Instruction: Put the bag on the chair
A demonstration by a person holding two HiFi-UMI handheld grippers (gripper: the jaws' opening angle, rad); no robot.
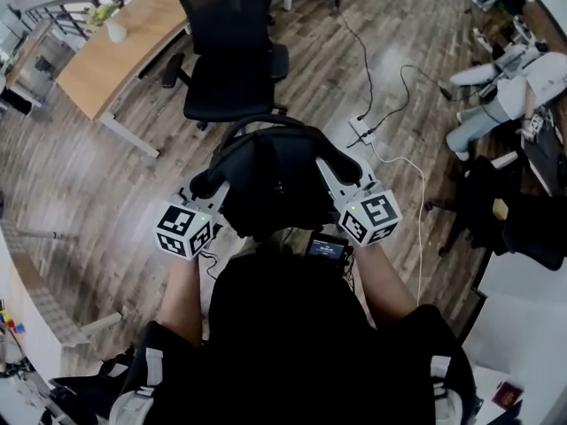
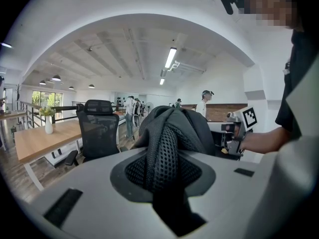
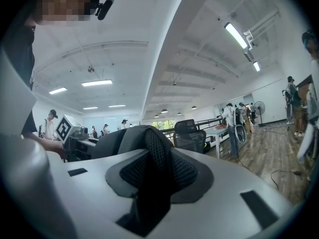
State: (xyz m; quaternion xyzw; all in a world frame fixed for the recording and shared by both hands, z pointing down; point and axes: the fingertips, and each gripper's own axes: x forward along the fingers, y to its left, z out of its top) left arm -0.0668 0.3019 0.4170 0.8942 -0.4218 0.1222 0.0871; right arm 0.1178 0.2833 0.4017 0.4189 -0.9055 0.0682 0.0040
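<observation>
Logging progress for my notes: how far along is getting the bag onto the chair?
Done: the bag is lifted, left tongs and right tongs each clamped on a mesh strap. In hand: it hangs between them in front of the person, short of the chair. Left: carry it forward, set it on the seat, release.

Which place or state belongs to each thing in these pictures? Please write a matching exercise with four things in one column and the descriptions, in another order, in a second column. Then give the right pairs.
Column one:
1. bag
2. chair
3. desk
4. left gripper

Column two:
A. light wood, at the far left of the head view
B. shut on a mesh strap
C. black, upright, its seat empty
D. black, lifted up, just short of the chair

Right pairs: 1-D, 2-C, 3-A, 4-B.
</observation>
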